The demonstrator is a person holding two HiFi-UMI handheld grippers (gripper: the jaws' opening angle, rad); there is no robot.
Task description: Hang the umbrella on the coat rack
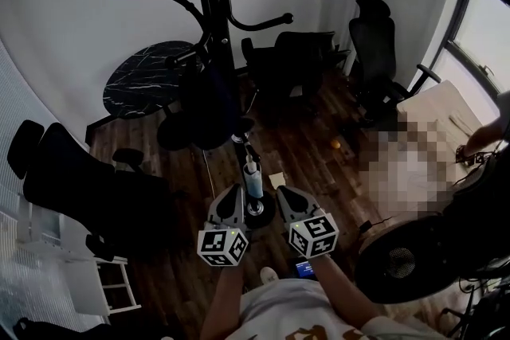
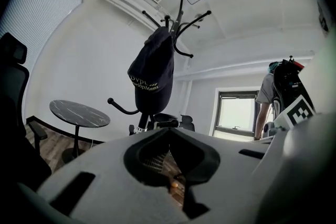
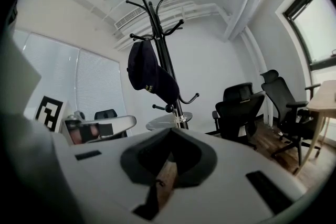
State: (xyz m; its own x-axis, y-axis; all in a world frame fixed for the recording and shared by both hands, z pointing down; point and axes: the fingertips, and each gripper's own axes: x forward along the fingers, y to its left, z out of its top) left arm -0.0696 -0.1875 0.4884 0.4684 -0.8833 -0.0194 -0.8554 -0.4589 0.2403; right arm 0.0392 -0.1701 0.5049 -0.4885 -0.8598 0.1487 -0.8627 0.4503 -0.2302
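Note:
The black coat rack (image 1: 215, 12) rises straight ahead, its hooks spread at the top (image 2: 178, 21) (image 3: 155, 10). A dark cap (image 1: 209, 103) (image 2: 152, 73) (image 3: 149, 76) hangs from one hook. Low on the pole near the round base sits a slim pale blue object (image 1: 253, 179); I cannot tell whether it is the umbrella. No umbrella shows plainly in any view. My left gripper (image 1: 231, 193) (image 2: 170, 132) and right gripper (image 1: 280, 192) (image 3: 170, 132) sit side by side on either side of the base. Both have their jaws together with nothing between them.
A round black marble table (image 1: 147, 76) stands left of the rack. Black office chairs (image 1: 374, 52) are behind it and another (image 1: 80, 187) is at my left. A person stands by a wooden desk (image 1: 442, 111) at the right, beside a black fan (image 1: 402, 259).

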